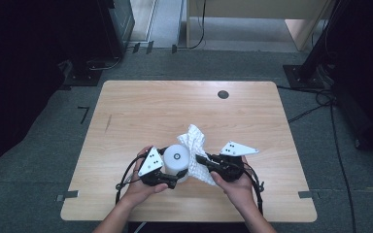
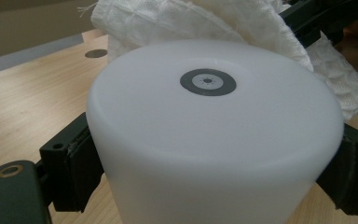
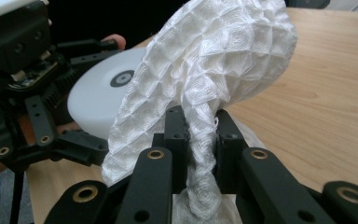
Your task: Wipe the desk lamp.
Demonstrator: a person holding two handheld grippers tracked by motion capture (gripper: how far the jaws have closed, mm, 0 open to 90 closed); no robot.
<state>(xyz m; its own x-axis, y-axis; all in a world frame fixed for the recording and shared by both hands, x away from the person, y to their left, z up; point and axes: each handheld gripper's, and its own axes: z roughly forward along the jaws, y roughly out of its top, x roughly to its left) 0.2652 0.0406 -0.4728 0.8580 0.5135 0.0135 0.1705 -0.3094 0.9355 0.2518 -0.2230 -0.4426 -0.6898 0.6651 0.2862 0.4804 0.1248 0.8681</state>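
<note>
White and smooth, the cylinder sits right up against the left tool's camera, clamped at its sides between the two black jaws of the left tool; in the high view it stands on the worktop near the front edge, at about 6 o'clock from the worktop's middle. Touching it at 3 o'clock is the white waffle-weave cloth, a twisted fold of which is pinched tight between the jaws of the right tool, the rest billowing up and draping toward the cylinder's top. Judging from this, the step in hand is wiping the cylinder with the cloth. To do it well, the left tool should hold the cylinder steady and upright while the right tool sweeps the cloth flat across the top and down the side, keeping the pinch firm so the fold does not slip. No brand, label or writing is readable; the cylinder's top bears just a small dark ring mark. A dark round grommet sits at 12 o'clock near the far edge.
</note>
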